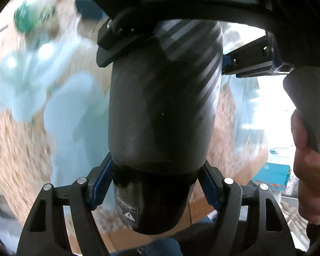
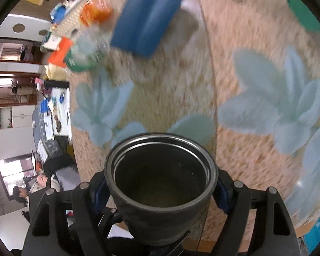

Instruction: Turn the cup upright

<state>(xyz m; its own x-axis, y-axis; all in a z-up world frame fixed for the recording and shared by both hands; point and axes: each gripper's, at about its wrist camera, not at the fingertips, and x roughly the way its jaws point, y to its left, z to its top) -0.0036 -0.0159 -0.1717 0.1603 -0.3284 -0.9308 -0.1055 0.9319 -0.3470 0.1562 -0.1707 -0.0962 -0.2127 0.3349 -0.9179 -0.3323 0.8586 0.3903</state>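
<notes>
A dark grey cup (image 1: 160, 111) fills the middle of the left wrist view, held in the air over the table. My left gripper (image 1: 154, 188) is shut on its black lower end. My right gripper (image 1: 166, 49) shows at the top of that view, shut on the cup's far end. In the right wrist view the cup's open mouth (image 2: 161, 175) faces the camera, with my right gripper (image 2: 161, 192) shut on its sides just under the rim. The inside is dark and looks empty.
A beige woven tablecloth with pale blue flowers (image 2: 256, 98) lies below. A blue block (image 2: 147, 19), a clear bottle with a green band (image 2: 85, 51) and orange packets (image 2: 96, 12) lie at its far end. A hand (image 1: 309, 170) is at the right edge.
</notes>
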